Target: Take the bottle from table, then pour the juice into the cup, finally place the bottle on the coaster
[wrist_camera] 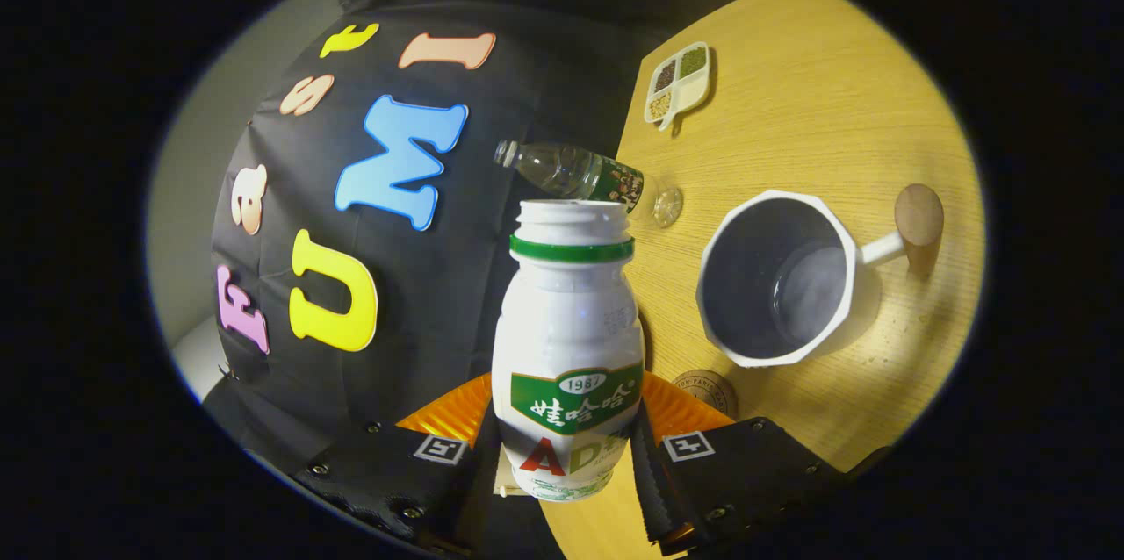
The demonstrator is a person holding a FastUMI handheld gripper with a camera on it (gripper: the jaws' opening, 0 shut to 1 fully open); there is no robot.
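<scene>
- Bottle, white with a green band under its open mouth, sits between my gripper fingers; both press its lower body, so the jaws are closed on it.
- I have it lifted off the table, and the whole view is rolled, so I judge the pouring step is in hand or about to begin.
- I see no stream at the mouth, and the mouth is not over the cup yet.
- The cup, white with a dark inside and a handle ending in a wooden knob, stands beside the bottle on the table; whether anything is in it I cannot tell.
- Next move, as I judge it: bring the mouth over the cup's rim, then tip further and slowly, since the opening is wide and a fast tilt could splash.
- The coaster, a round brown disc, lies near the cup's base, just beyond my fingers; the bottle goes there last.
- The surface is pale wood grain. Farther off lie a clear bottle on its side and a small divided dish of grains.
- Black cloth forms the booth wall behind, with a grey wall past it.
</scene>
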